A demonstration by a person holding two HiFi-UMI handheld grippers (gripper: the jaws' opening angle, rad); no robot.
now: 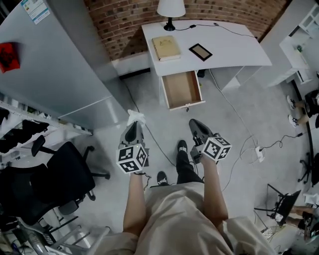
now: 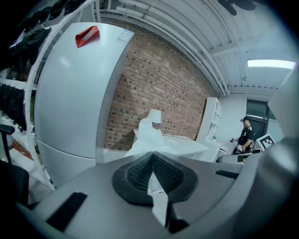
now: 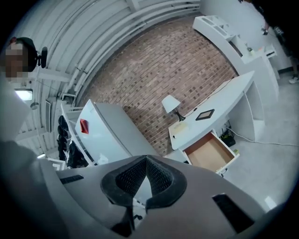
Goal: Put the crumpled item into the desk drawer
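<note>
The crumpled white item (image 1: 135, 117) sticks out of the tips of my left gripper (image 1: 133, 128), which is shut on it. In the left gripper view the white item (image 2: 148, 136) rises from between the black pads (image 2: 135, 172) and hides part of the desk behind. My right gripper (image 1: 194, 125) is shut with nothing in it, level with the left one over the floor. The white desk (image 1: 227, 47) stands ahead against the brick wall. Its drawer (image 1: 182, 89) is pulled open and looks bare inside; the right gripper view also shows the drawer (image 3: 209, 153) beyond my right gripper (image 3: 146, 164).
A book (image 1: 166, 48), a dark framed tablet (image 1: 200, 51) and a lamp (image 1: 171, 10) are on the desk. A large grey fridge (image 1: 55, 64) stands to the left, with a black office chair (image 1: 55, 174) below it. Cables and a power strip (image 1: 259, 153) lie on the floor at right.
</note>
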